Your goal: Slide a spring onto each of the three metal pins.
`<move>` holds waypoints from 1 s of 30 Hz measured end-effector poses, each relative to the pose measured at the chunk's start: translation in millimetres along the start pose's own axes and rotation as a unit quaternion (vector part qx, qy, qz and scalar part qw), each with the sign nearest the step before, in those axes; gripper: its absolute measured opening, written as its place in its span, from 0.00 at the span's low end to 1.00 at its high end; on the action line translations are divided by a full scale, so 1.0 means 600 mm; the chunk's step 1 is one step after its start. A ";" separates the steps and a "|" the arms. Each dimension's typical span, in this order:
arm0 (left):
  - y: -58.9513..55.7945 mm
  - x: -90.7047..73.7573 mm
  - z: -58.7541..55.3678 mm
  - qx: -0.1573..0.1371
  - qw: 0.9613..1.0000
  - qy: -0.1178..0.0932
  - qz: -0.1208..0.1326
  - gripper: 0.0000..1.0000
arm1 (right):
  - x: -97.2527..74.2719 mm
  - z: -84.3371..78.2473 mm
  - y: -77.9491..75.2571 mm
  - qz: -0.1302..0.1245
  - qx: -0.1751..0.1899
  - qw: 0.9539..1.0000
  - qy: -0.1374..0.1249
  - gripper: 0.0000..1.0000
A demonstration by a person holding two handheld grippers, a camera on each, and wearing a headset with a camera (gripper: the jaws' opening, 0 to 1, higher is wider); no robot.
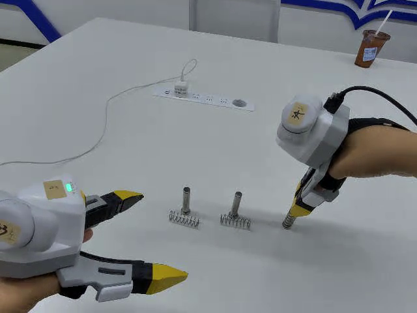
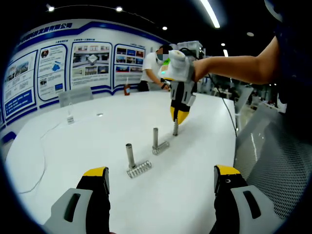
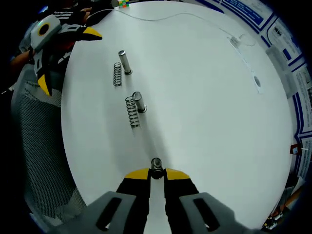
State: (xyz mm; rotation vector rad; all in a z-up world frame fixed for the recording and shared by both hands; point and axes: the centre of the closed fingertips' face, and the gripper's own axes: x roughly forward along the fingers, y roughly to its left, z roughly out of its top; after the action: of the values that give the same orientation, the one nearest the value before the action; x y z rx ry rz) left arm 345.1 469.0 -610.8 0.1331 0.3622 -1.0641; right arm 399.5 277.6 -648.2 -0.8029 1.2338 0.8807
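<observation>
1. Low and right of centre in the head view, the third spring (image 1: 288,222) stands nearly upright on the white table (image 1: 195,150). Whether a pin sits inside it cannot be made out.
2. The right gripper (image 1: 300,210) points down at that coil from the upper right, and its yellow-tipped jaws are closed on the third spring. In the right gripper view the coil's round end sits between the tips at bottom centre.
3. To the left in the head view, the middle pin (image 1: 236,203) stands upright and bare. The middle spring (image 1: 235,222) lies flat just below it in the frame, beside its base.
4. Further left, the left pin (image 1: 186,199) also stands upright and bare. The left spring (image 1: 184,219) lies flat just beside its foot.
5. The left gripper (image 1: 159,236) fills the lower left corner of the head view. Its jaws are spread wide with nothing between them, well apart from the pins.
6. Above centre, a white power strip (image 1: 208,100) lies on the table with a charger (image 1: 181,88) plugged in. A thin cable (image 1: 104,130) trails off to the left edge.
7. A cup (image 1: 371,47) with a straw stands at the upper right.
</observation>
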 end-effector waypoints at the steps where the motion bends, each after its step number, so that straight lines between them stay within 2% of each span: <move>1: 0.000 0.000 0.000 0.000 1.000 -0.001 0.000 0.90 | 0.000 -0.001 -0.001 -0.001 -0.001 1.000 0.002 0.11; 5: -0.001 0.002 0.003 -0.001 1.000 -0.003 -0.002 0.90 | 0.000 -0.007 -0.005 -0.005 -0.003 1.000 0.007 0.11; 10: -0.002 0.003 0.004 0.001 1.000 -0.004 -0.003 0.90 | -0.003 -0.005 0.001 -0.008 -0.009 1.000 -0.004 0.12; 15: -0.001 0.003 0.007 0.000 1.000 -0.006 -0.004 0.90 | -0.015 -0.001 0.005 -0.016 -0.011 1.000 -0.024 0.17; 17: -0.001 0.004 0.008 0.001 1.000 -0.006 -0.005 0.90 | -0.020 0.002 -0.003 -0.024 -0.017 0.999 -0.038 0.20; 22: -0.002 0.006 0.009 0.000 1.000 -0.005 -0.008 0.89 | -0.044 0.007 -0.004 -0.049 -0.023 0.996 -0.068 0.22; 26: -0.003 0.007 0.009 -0.001 1.000 -0.004 -0.009 0.88 | -0.063 0.026 0.009 -0.058 -0.030 0.992 -0.113 0.22; 29: -0.003 0.008 0.008 -0.004 1.000 -0.001 -0.011 0.87 | -0.070 0.050 0.029 -0.053 -0.028 0.986 -0.155 0.22; 30: -0.003 0.008 0.007 -0.004 1.000 -0.001 -0.011 0.87 | -0.069 0.054 0.035 -0.050 -0.029 0.985 -0.160 0.22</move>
State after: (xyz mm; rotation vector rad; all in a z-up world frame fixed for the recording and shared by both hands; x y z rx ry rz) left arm 346.4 462.9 -608.1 0.1207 0.3668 -1.0840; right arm 390.7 310.7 -603.3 -0.7307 0.8830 0.9268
